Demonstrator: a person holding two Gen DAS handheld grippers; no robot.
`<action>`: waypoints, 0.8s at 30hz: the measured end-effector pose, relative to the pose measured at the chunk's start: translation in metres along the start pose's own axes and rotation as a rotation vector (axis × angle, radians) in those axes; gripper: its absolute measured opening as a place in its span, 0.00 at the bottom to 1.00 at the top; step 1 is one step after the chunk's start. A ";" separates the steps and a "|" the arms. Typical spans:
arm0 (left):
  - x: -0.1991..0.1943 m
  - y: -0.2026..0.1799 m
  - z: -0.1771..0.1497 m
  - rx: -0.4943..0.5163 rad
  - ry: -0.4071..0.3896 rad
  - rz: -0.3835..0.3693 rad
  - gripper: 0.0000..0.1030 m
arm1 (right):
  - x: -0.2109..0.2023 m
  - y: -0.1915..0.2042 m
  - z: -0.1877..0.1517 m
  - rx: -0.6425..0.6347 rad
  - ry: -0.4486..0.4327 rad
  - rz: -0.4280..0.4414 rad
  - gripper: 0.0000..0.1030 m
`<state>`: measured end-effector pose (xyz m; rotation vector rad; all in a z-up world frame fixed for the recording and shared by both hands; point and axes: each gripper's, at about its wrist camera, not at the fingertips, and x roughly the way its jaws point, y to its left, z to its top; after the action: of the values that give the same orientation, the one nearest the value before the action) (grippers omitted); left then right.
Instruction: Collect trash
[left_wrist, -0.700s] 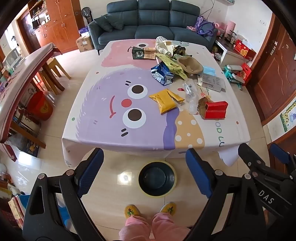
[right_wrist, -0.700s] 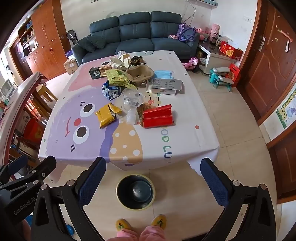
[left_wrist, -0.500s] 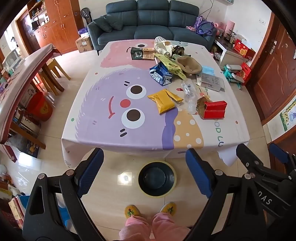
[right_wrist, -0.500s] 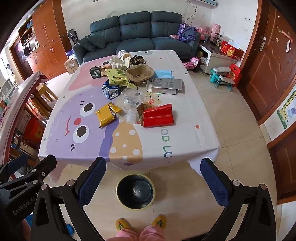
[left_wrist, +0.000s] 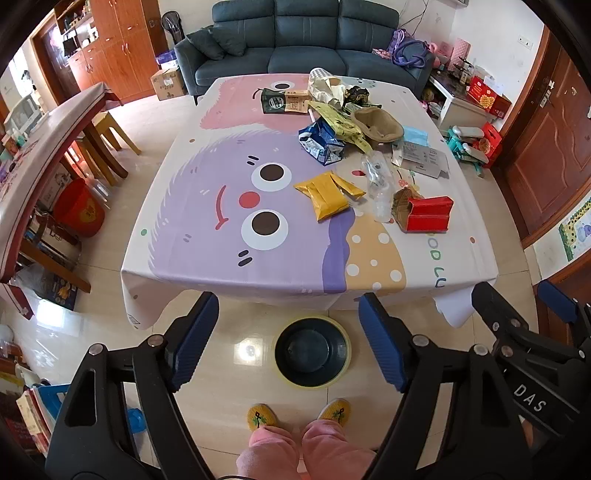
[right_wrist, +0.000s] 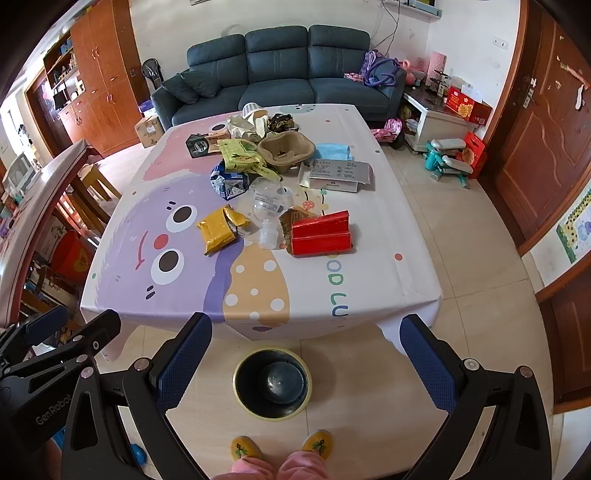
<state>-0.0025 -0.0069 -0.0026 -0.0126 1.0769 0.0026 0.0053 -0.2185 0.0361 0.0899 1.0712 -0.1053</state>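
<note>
Trash spread over the desk, bin on the floor below.
A red box (right_wrist: 320, 237) lies on its side at frame centre, a clear crushed bottle (right_wrist: 266, 206) touching its left, a yellow packet (right_wrist: 217, 230) further left; a pulp cup tray (right_wrist: 286, 152) sits above. The empty dark bin (right_wrist: 272, 382) stands upright, lower centre.

The person (left_wrist: 306, 448) is cut off by the lower edge; only pink trouser legs and yellow slippers show. Print on the grey leaflet (right_wrist: 338, 172) is too small to read. The clear plastic bottle (right_wrist: 267, 206) partly hides the brown wrapper (right_wrist: 290, 218) (its far side).
</note>
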 end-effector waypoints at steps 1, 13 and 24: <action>0.000 0.001 0.000 -0.001 0.001 -0.001 0.72 | 0.000 0.000 -0.001 -0.001 -0.001 0.002 1.00; 0.001 0.002 0.000 -0.004 0.000 0.003 0.70 | -0.001 -0.001 -0.003 0.001 -0.004 0.004 1.00; -0.008 0.010 0.000 -0.010 -0.023 0.011 0.68 | -0.004 0.006 0.001 -0.004 -0.011 0.000 1.00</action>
<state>-0.0069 0.0028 0.0043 -0.0152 1.0543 0.0178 0.0048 -0.2120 0.0406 0.0856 1.0606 -0.1033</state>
